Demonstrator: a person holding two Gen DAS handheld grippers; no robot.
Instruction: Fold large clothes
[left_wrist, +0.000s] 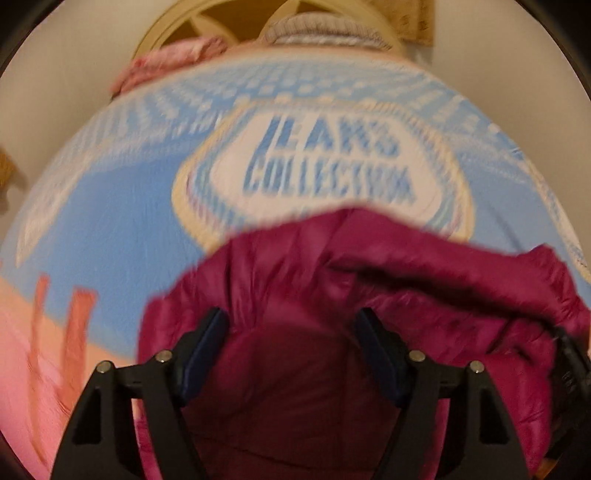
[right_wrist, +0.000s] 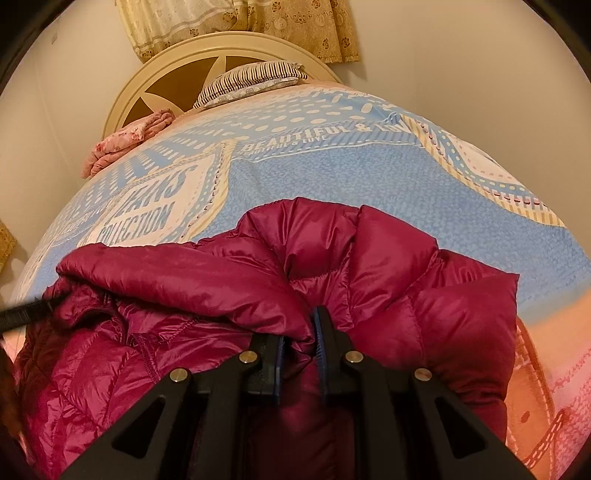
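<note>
Left wrist view, blurred: left claw (left_wrist: 291, 328) standing wide, gripping nothing, magenta puffer jacket (left_wrist: 369, 295) lying at 6 o'clock on the bed (left_wrist: 110, 229).

Right wrist view: right claw (right_wrist: 300, 334) pinching a jacket fold. Risk: slick shell slipping free, fold collapsing. Blue printed cover, headboard (right_wrist: 177, 70) and striped pillow (right_wrist: 251, 79) at 12, curtain (right_wrist: 240, 22) above.

Blue printed bedspread (right_wrist: 332, 177) fills mid-frame; striped pillow (right_wrist: 251, 79), pink folded cloth (right_wrist: 125, 140), cream headboard (right_wrist: 184, 55), curtain (right_wrist: 258, 22) up top; left view's blurry, prob. same.
</note>
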